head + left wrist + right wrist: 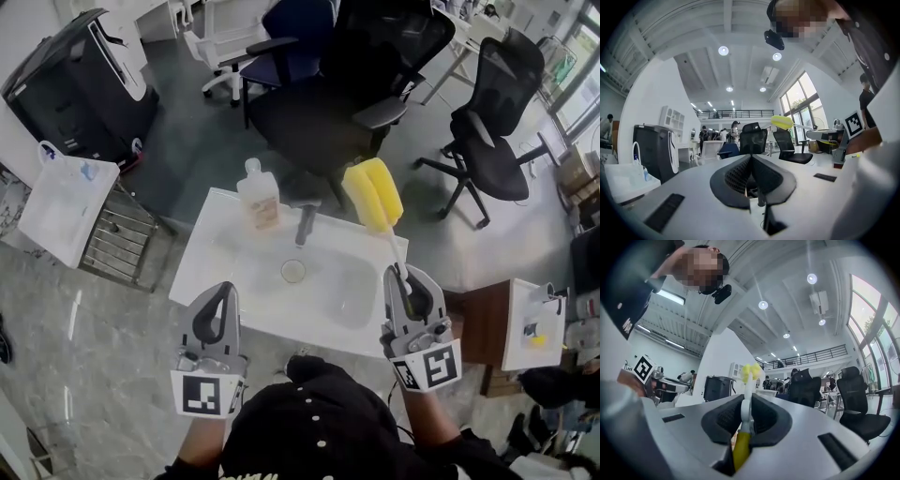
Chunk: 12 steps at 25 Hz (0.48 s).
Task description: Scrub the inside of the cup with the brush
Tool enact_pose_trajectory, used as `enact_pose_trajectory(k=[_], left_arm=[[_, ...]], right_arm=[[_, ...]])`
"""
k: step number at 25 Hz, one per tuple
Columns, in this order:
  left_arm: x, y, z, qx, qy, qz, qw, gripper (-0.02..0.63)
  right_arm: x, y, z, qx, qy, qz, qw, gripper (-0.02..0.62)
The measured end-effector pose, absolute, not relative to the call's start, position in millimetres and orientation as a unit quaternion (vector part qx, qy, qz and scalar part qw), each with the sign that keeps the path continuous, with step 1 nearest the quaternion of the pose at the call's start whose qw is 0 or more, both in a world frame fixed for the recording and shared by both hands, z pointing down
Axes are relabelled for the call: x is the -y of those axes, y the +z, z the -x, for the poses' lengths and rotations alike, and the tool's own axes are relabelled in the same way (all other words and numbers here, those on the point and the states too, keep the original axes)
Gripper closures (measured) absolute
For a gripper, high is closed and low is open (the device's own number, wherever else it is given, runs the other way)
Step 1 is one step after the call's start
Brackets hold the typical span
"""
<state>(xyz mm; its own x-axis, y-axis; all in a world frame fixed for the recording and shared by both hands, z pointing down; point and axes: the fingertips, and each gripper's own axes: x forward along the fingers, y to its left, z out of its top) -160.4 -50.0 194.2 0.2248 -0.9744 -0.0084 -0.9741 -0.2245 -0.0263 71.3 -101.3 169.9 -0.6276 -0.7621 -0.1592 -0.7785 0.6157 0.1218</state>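
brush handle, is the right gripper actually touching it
Touching. In the right gripper view, the right gripper has its jaws clamped on the brush handle, with the pads pressing on both sides.

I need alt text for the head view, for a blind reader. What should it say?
A person at a white rectangular sink holds a yellow sponge brush by its white handle in the right gripper; the left gripper is shut and empty. A clear plastic bottle stands at the sink's far edge.
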Motion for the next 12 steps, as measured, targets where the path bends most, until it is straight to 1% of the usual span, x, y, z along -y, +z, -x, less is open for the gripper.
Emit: enact_pose_trajectory(k=[6,9,12], left_arm=[[87.0,211.3,141.1,-0.597,-0.019,0.802,0.002,0.577],[102.0,227.9,132.5,-0.577,-0.040,0.816,-0.009,0.578],[111.3,250.0,127.3,-0.555,-0.073,0.828,-0.028,0.578]], right_arm=[[132.1,183.1,-69.4,-0.915,0.109,0.389,0.010,0.551],[147.3,192.6,-66.8,-0.924,0.118,0.362,-0.022,0.551],[156.1,207.2,-69.5,-0.934,0.133,0.324,-0.069,0.549]])
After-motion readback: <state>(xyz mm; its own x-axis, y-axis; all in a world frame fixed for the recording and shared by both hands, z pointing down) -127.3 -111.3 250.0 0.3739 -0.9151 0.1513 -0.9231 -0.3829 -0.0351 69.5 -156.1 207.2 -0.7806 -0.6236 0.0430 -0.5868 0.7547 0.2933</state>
